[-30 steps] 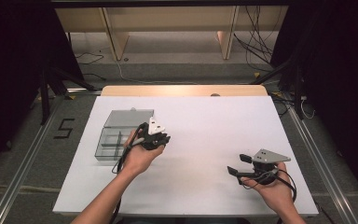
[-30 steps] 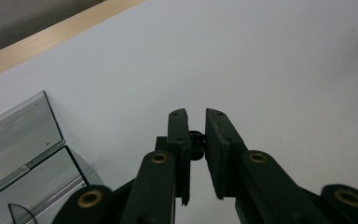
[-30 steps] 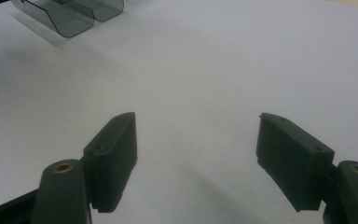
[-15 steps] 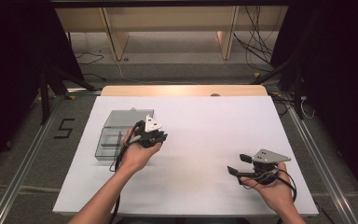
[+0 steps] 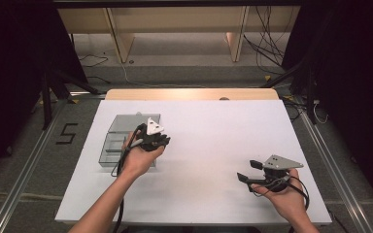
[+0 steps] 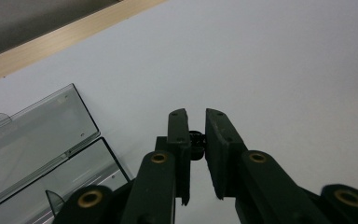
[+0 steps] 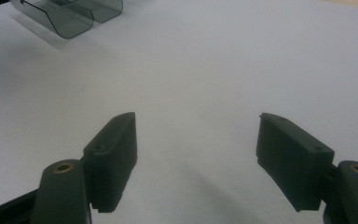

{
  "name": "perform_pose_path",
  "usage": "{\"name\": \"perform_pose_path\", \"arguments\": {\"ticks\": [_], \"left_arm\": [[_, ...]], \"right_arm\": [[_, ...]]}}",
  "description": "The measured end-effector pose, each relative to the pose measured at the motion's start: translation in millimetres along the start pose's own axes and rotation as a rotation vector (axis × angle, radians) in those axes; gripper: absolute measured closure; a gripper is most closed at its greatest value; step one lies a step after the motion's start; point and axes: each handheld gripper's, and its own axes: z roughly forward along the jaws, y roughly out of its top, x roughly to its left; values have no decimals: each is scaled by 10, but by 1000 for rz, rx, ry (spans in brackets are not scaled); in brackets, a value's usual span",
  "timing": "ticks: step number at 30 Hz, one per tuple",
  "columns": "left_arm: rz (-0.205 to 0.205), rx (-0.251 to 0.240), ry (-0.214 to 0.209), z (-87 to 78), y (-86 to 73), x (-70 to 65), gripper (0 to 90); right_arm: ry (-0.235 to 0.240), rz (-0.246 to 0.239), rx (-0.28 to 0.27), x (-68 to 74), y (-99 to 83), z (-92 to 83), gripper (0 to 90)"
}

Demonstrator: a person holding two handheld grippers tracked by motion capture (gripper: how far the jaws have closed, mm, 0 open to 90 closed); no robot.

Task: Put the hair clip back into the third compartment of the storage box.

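Since a second ago the left gripper (image 5: 151,140) has drifted a bit toward the near-left, closer over the box, while the right one hasn't budged. Biggest thing first: the white table (image 5: 209,126) takes up most of the high view, with a pale wooden strip (image 5: 192,94) along its far edge. On its left part sits a smoky clear plastic case (image 5: 121,141), lid (image 6: 32,135) flipped open and lying flat behind the tray, which I'd guess is so stuff can go in or come out without fighting the hinge. Left gripper hangs just beside the case's right edge, jaws nearly together with only a thin slit between them, and in the left gripper view there's some small dark thing (image 6: 196,140) tucked between the pads. Can't really tell what it is, mostly hidden by the jaws, could even be part of the gripper itself, so I won't call it a grip on anything. Right gripper (image 5: 249,172) is parked well apart near the right corner of the table, jaws spread wide with nothing in them, looks like it's just waiting. Case's front is partly covered by the left hand (image 5: 138,158) from above, and cut off at the top in the right gripper view (image 7: 70,16)
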Motion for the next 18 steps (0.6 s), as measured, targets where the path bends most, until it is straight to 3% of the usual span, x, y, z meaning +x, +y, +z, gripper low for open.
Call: {"name": "perform_pose_path", "arguments": {"ticks": [18], "left_arm": [[-7, 1, 6, -20, -1, 51, 798]], "right_arm": [[0, 1, 2, 3, 0, 1, 295]]}}
